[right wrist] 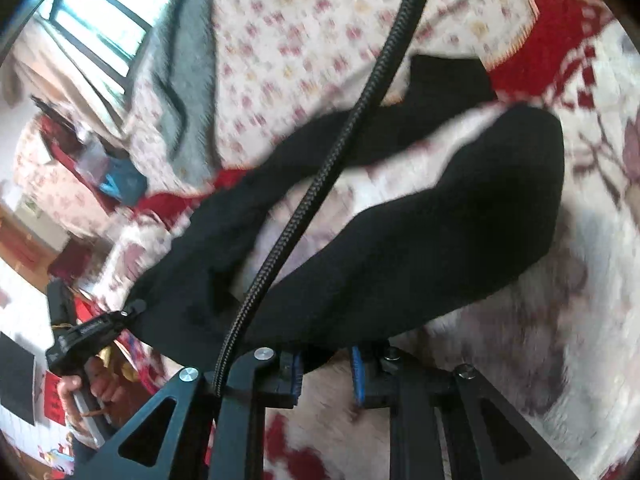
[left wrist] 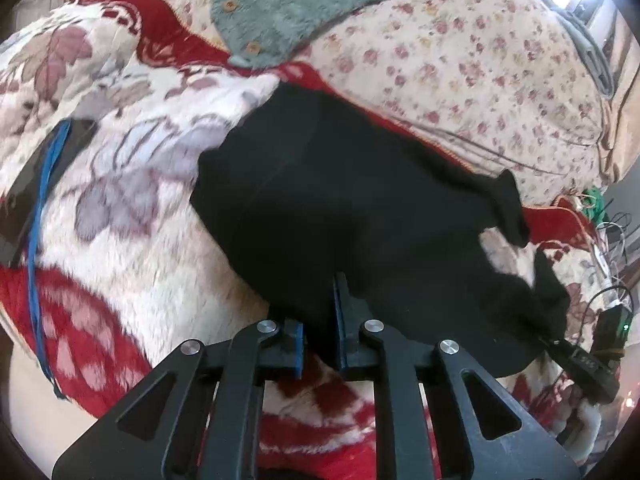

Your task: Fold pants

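black pants (left wrist: 340, 208) stretch lengthwise between left gripper (left wrist: 320, 320) and right gripper (right wrist: 324, 364), both clamped on fabric.

Matt black cloth pants (left wrist: 328, 208); fluffy blanket (left wrist: 132, 248)

1. In the left wrist view the pants (left wrist: 344, 216) lie mid-frame on a plush blanket (left wrist: 132, 248) that fills the left and bottom.
2. A flowered sheet (left wrist: 460, 68) lies behind, upper right, with a fleece garment (left wrist: 280, 4) on it at top centre.
3. In the right wrist view a braided cable (right wrist: 320, 184) crosses in front of the pants (right wrist: 420, 248).
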{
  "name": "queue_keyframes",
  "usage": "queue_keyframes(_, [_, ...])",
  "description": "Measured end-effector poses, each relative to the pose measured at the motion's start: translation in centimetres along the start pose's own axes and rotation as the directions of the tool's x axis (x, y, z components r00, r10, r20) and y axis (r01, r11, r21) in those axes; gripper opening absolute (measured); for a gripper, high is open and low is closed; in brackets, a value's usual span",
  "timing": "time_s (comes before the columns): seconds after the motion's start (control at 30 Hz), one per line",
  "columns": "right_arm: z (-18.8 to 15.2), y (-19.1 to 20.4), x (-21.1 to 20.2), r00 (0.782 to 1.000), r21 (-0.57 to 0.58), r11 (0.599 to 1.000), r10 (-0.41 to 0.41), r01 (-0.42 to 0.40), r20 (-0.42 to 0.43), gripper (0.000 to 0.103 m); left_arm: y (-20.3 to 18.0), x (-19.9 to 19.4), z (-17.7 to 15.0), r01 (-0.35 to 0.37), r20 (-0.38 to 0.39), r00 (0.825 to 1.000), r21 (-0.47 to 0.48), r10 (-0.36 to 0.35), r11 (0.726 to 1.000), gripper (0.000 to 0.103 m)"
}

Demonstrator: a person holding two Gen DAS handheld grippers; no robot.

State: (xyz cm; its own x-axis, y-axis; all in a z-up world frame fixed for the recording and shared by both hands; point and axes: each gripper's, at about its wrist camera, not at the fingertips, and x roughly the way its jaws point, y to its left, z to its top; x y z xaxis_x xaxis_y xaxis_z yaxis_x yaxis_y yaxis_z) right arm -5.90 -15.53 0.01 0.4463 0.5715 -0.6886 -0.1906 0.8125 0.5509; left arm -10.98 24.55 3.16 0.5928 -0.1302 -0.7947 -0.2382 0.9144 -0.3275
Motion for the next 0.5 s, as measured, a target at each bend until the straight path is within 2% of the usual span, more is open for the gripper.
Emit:
queue_keyframes(0.07, [-0.1,-0.8,-0.8,0.999,0.02,0.999,0.031,-0.031,0.008,0.025,0.1,-0.7,-0.3,-0.015,0.025,1.0,-0.001,0.015,1.0,0.017])
queue_keyframes(0.13, [0.3,-1.7,-2.0,1.0,0.02,0.999,0.025,-0.025,0.017,0.031,0.0,-1.7,-0.3,-0.045,0.053,0.998,0.007,0.044,0.999,0.021])
queue_keyframes(0.17, [0.5,-2.0,-2.7,1.0,0.016,1.0,-0.002,0.002,0.029,0.039,-0.2,-2.3,-0.3,-0.059,0.068,0.996,0.012,0.058,0.998,0.021])
queue_keyframes(0.2, [0.8,-2.5,-3.3,0.998,0.011,0.999,-0.037,0.037,0.041,0.041,-0.3,-2.8,-0.3,-0.071,0.075,0.995,0.019,0.069,0.997,0.021])
queue_keyframes(0.23, [1.0,-3.1,-4.2,0.994,0.006,0.996,-0.093,0.093,0.056,0.042,-0.6,-3.5,-0.4,-0.099,0.085,0.992,0.033,0.096,0.994,0.021])
queue_keyframes(0.33, [2.2,-5.2,-6.2,0.985,0.036,0.989,-0.147,0.144,0.096,0.042,-1.5,-5.6,-0.8,-0.186,0.171,0.97,0.068,0.172,0.98,0.021])
queue_keyframes(0.43, [3.6,-7.1,-7.1,0.984,0.095,0.988,-0.135,0.125,0.115,0.042,-2.4,-7.2,-0.9,-0.189,0.224,0.96,0.087,0.165,0.978,0.021])
queue_keyframes(0.5, [4.9,-8.5,-7.0,0.986,0.127,0.987,-0.112,0.096,0.126,0.042,-3.6,-7.5,-0.9,-0.144,0.222,0.968,0.112,0.117,0.983,0.021])
